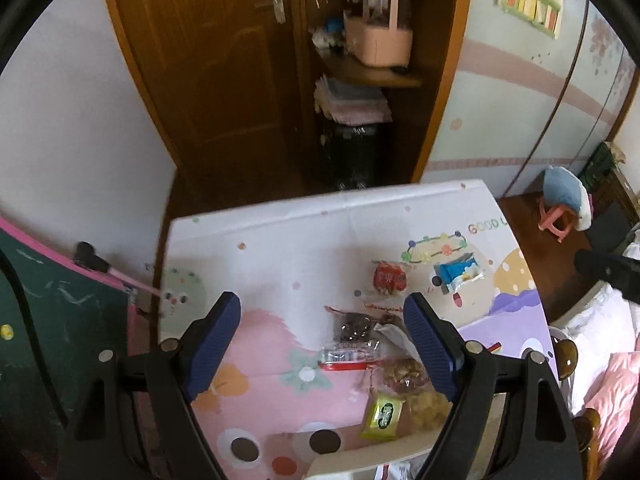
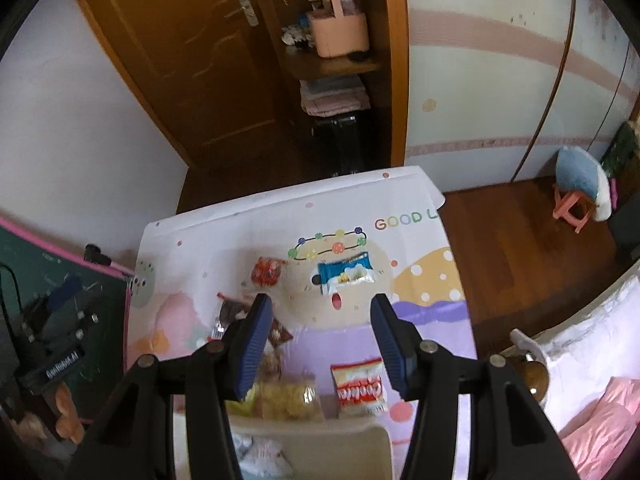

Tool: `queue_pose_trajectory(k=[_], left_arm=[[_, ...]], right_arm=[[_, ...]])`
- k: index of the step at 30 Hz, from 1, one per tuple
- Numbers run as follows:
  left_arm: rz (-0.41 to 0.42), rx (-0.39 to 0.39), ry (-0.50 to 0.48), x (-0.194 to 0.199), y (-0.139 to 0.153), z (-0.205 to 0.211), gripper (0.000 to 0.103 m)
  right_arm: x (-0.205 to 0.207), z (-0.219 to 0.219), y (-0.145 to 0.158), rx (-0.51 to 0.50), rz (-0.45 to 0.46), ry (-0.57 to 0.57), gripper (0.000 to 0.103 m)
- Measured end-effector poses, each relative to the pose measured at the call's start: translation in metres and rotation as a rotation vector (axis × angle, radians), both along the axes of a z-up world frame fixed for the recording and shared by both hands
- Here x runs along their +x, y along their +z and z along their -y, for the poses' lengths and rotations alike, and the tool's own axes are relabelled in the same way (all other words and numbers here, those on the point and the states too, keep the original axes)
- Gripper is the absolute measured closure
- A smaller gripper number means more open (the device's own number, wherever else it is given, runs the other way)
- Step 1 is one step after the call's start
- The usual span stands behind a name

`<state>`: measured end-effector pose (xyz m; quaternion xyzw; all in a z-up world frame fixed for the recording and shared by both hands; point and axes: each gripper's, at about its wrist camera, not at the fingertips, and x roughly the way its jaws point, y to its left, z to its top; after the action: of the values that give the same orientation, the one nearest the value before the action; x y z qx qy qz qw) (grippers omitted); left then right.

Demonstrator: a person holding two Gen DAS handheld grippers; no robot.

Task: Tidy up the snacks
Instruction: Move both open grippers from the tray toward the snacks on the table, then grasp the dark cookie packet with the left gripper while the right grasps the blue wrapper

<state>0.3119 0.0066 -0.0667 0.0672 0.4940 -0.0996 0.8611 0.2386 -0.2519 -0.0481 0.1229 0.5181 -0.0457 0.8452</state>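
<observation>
Two pairs of blue-padded fingers hang above a play mat (image 2: 224,232) spread on a wooden floor. The left gripper (image 1: 322,344) has its fingers (image 1: 216,344) spread wide with nothing between them. The right gripper (image 2: 320,344) has its fingers (image 2: 394,348) parted less widely, also empty. Neither touches anything.

The snacks lie loose on the mat, mostly toward its right half and near edge. A blue and white packet (image 2: 346,276) sits by itself near the middle, with a small red packet (image 2: 266,270) just left of it. Closer in, a dark clear bag (image 1: 354,326) rests against a red and white wrapper (image 1: 348,356). Near the mat's near edge lie a green sachet (image 1: 382,418), a clear bag of pale yellow puffs (image 2: 286,398) and a red and white crisp packet (image 2: 360,388), apart from the rest. A pale container rim (image 2: 312,430) shows just beyond the near edge, probably where they belong.

These all look light, soft and crinkly. The film is likely slippery, and the puffs and crisps would crush under a hard squeeze. I judge the best hold is on a sealed flat seam at a packet's end, pinched gently, rather than across the puffy middle.
</observation>
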Motion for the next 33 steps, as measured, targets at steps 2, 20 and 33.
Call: queue_pose_trajectory(k=[2, 20, 33], left_arm=[[-0.031, 0.010, -0.008, 0.012, -0.020, 0.003, 0.020], [-0.344, 0.112, -0.021, 0.056, -0.197, 0.026, 0.031], [-0.380, 0.030, 0.005, 0.064, -0.208, 0.037, 0.032]], right_arm=[[0.017, 0.006, -0.017, 0.017, -0.033, -0.025, 0.052], [0.101, 0.065, -0.204, 0.327, -0.358, -0.427, 0.029], [0.128, 0.033, -0.227, 0.179, -0.432, -0.404, 0.025]])
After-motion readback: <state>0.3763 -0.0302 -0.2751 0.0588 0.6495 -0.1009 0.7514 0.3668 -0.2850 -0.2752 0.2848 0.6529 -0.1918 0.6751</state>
